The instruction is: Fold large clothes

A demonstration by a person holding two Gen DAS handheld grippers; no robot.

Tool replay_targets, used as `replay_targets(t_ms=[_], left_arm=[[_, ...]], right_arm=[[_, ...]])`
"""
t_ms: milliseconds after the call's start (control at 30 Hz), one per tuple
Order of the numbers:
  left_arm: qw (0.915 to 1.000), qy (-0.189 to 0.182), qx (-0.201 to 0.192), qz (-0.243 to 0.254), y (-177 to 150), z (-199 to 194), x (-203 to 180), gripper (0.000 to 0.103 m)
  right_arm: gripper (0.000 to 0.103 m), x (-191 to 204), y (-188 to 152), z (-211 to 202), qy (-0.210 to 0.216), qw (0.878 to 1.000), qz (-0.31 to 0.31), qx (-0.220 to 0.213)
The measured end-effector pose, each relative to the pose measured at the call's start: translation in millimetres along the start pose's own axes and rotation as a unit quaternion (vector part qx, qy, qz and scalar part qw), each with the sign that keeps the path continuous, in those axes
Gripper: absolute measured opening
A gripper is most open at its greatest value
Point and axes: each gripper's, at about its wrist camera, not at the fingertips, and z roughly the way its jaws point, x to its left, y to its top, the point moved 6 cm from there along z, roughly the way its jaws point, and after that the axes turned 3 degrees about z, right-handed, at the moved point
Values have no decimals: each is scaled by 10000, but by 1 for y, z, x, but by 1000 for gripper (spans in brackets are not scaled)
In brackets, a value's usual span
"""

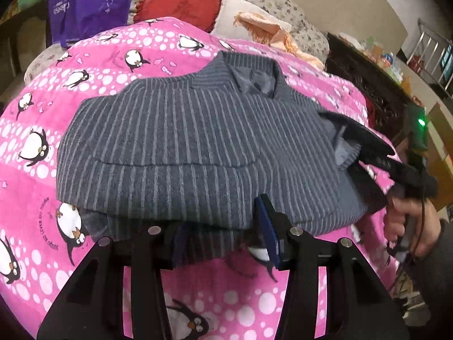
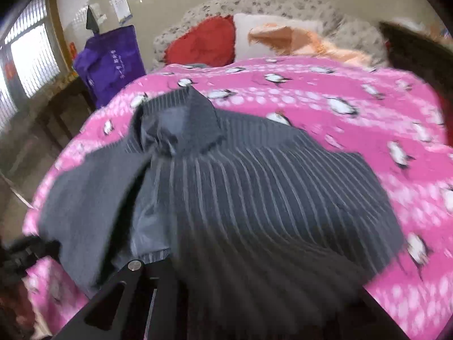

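From the left wrist, the striped grey coat lies folded on the pink quilt of the bed, its collar toward the pillows at the head and its folded hem toward the near edge. Its long axis now runs across the bed, left to right in this view. The left tool sits right at that near hem, pointing down and forward. Its jaws stand partly apart, and the lower layers of cloth lie between them; the right-hand pad is clear of the fabric, so it looks open rather than pinching. At the coat's right end the right tool, carried by a hand, sits at a flap of the grey lining, and seems to pinch it, though the contact itself is hard to see.

From the right wrist, blurred by motion, the coat fills the middle, with the collar up and to the left. A plain grey flap is turned over at the left, beside the quilt. The right tool shows only one finger; cloth drapes over its tips, so I cannot tell its state here.

I judge the next fold turns on the right end, nearest the right tool.
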Motion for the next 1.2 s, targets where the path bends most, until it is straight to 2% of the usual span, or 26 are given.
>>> replay_targets(t_ms=[33,200,367,467,533,567,633,733,800,833,900,967,1033,1133,1200], left_arm=[[10000,-26,-23,-10,2,-2,-2,45],[9971,-571,-419,270,10,-23,-38,45],[9952,-582,-349,702,9,-13,-64,45],[9976,-279,-136,611,14,7,-55,45],[9991,66,126,390,20,25,-35,45],[9992,127,218,318,24,31,-28,45],[9985,408,285,245,38,42,-11,45],[9968,741,286,25,73,58,16,45],[9942,1050,231,-36,106,73,38,45],[9938,1094,196,-72,115,76,45,45],[9939,1093,35,-160,143,77,60,45],[9914,1247,-278,-294,166,64,71,45],[9890,1246,-608,-508,176,41,80,45],[9836,1446,-911,-567,170,18,84,45],[9862,1242,-951,-538,161,17,78,45]], right_arm=[[18,-2,10,9,255,9995,159,138],[17,-9,57,28,598,9969,506,-59],[18,-22,99,61,691,9927,960,-246],[18,-30,112,77,570,9910,1168,-327],[18,-34,116,82,524,9897,1279,-374],[18,-35,116,82,545,9892,1301,-409],[18,-33,113,76,589,9903,1171,-460],[18,-32,103,61,368,9958,673,-499],[18,-35,98,54,191,9975,441,-524],[18,-37,94,50,44,9980,368,-513],[18,-43,91,47,32,9980,430,-467],[18,-46,88,41,-8,9979,465,-460],[18,-44,85,30,9,9980,381,-505],[18,-39,80,22,39,9984,278,-487],[18,-34,76,20,109,9987,194,-465]])
